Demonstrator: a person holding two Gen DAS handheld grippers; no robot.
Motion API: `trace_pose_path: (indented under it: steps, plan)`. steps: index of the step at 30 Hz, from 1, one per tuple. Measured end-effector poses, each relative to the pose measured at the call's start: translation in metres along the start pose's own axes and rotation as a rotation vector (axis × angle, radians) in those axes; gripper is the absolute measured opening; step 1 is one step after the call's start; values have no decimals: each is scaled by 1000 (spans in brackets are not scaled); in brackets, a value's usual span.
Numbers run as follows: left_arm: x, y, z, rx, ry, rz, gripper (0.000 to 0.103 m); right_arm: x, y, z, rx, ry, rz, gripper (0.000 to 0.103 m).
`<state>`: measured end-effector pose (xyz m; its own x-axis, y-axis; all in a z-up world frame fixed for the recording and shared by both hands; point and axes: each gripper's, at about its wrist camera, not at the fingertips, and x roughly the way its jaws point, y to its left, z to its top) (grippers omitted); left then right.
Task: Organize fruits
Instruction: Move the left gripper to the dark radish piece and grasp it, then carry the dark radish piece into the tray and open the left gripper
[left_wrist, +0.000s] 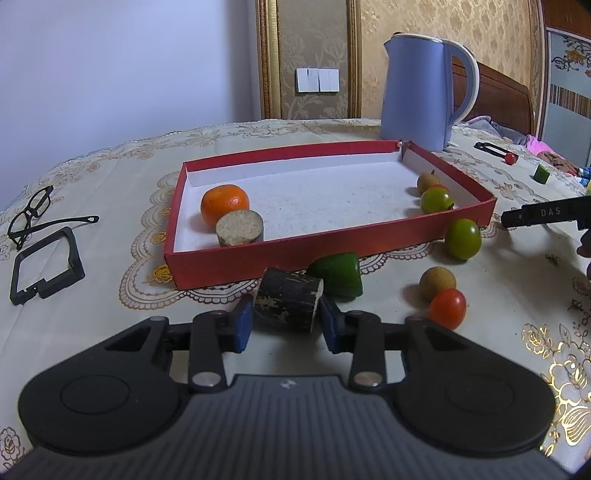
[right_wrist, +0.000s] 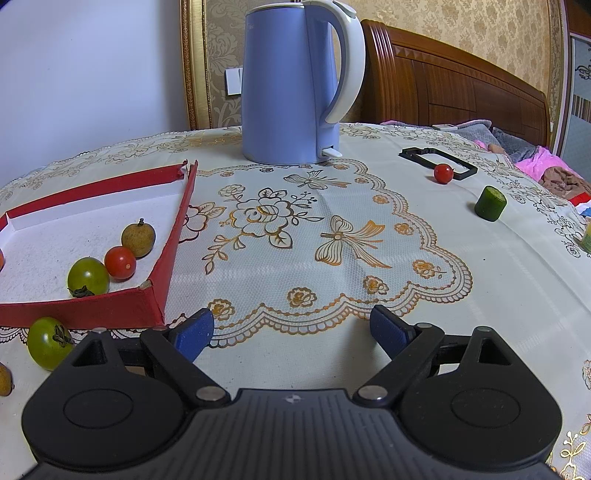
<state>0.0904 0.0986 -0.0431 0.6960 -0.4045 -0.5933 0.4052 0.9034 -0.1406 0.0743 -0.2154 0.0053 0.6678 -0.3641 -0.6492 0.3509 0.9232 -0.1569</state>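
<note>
1. Left gripper (left_wrist: 286, 317), at 6 o'clock in its own wrist view, is level and low over the tablecloth (left_wrist: 110, 325). Its blue pads (left_wrist: 242, 325) stand either side of a dark cane segment (left_wrist: 286, 304); they appear to touch its sides, though the right contact is partly hidden, so firm clamping cannot be confirmed.
2. Cane segment lies on its side, just outside the near wall of the red tray (left_wrist: 258, 258).
3. Green pepper piece (left_wrist: 338, 275) sits at 1 o'clock of the segment, against the tray's near wall.
4. Outside the tray toward 3 o'clock: green tomato (left_wrist: 462, 239), longan (left_wrist: 437, 282) and red tomato (left_wrist: 447, 308), the last two touching.
5. Inside the tray, left end: orange (left_wrist: 224, 204) with a second cane piece (left_wrist: 239, 228) standing upright in front of it. Right end: a longan (right_wrist: 138, 235), a red tomato (right_wrist: 119, 263) and a green tomato (right_wrist: 88, 277) in a row.
6. Right gripper (right_wrist: 291, 334) is level, jaws spread wide with nothing between them, pointing at bare cloth right of the tray.
7. Blue kettle (right_wrist: 291, 85) stands at 12 o'clock in the right wrist view. A cherry tomato (right_wrist: 443, 173) and cucumber piece (right_wrist: 490, 204) lie toward 2 o'clock, well apart from the tray.
8. Eyeglasses (left_wrist: 31, 214) and a black frame (left_wrist: 46, 266) lie at 9 o'clock.
</note>
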Motion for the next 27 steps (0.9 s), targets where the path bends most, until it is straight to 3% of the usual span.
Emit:
trace_pose_path:
  steps: [3, 5, 8, 15, 21, 27]
  plan:
    - [0, 1, 0, -12, -4, 0, 34, 0, 0, 0, 0, -1, 0, 92]
    - [-1, 4, -1, -23, -6, -4, 34, -3, 4, -3, -33, 0, -24, 100]
    - [-1, 7, 0, -39, -7, -15, 34, -7, 9, -6, -79, -7, -20, 102]
    - [-6, 5, 2, -42, -13, -13, 33, -4, 0, -4, -39, 14, 7, 103]
    - [-17, -3, 32, -43, -56, -56, 33, -4, -1, -5, -31, 16, 13, 103]
    - [4, -24, 69, -3, -79, -20, 33, -4, -1, -5, -28, 17, 15, 103]
